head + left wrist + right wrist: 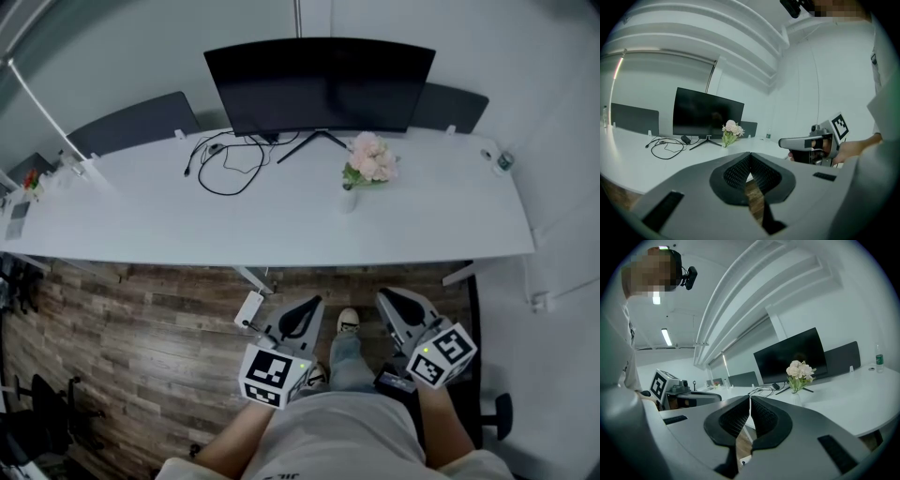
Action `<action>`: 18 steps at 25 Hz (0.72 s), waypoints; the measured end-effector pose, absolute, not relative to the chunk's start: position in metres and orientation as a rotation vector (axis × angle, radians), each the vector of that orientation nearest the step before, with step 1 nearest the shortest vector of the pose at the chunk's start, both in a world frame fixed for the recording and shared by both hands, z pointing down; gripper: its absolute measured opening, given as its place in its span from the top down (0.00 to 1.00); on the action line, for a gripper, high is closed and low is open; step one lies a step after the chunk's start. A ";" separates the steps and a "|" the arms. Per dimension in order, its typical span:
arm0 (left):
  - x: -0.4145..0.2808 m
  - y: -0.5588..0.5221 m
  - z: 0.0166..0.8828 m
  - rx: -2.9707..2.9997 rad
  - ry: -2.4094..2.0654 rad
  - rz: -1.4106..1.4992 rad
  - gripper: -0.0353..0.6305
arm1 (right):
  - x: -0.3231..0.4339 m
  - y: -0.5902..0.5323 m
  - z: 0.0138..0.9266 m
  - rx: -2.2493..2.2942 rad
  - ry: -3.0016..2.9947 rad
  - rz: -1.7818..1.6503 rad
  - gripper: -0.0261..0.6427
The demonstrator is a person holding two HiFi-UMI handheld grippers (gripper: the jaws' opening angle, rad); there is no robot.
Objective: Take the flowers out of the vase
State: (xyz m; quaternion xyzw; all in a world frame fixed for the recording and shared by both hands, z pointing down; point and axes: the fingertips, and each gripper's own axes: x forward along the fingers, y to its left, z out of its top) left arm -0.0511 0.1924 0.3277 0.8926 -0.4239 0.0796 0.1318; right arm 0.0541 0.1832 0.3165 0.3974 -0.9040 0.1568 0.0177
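A bunch of pale pink flowers point(372, 158) stands in a small clear vase point(349, 199) on the long white desk point(141, 225), right of centre, in front of the monitor. The same flowers point(731, 129) show far off in the left gripper view, and the flowers point(800, 371) with the vase point(795, 398) in the right gripper view. My left gripper point(300, 313) and right gripper point(396, 304) are both shut and empty, held low in front of the person's body, well short of the desk's near edge.
A black monitor point(319, 84) stands at the desk's back, with a loop of black cable point(225, 164) to its left. Dark partition panels point(131, 122) rise behind the desk. A small bottle point(503, 160) sits at the far right. Wood floor point(141, 328) and a white power strip point(248, 307) lie below.
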 end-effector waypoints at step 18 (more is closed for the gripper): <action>-0.015 0.045 0.319 2.560 -1.295 0.224 0.94 | 0.079 0.028 0.317 1.104 -2.796 0.461 0.91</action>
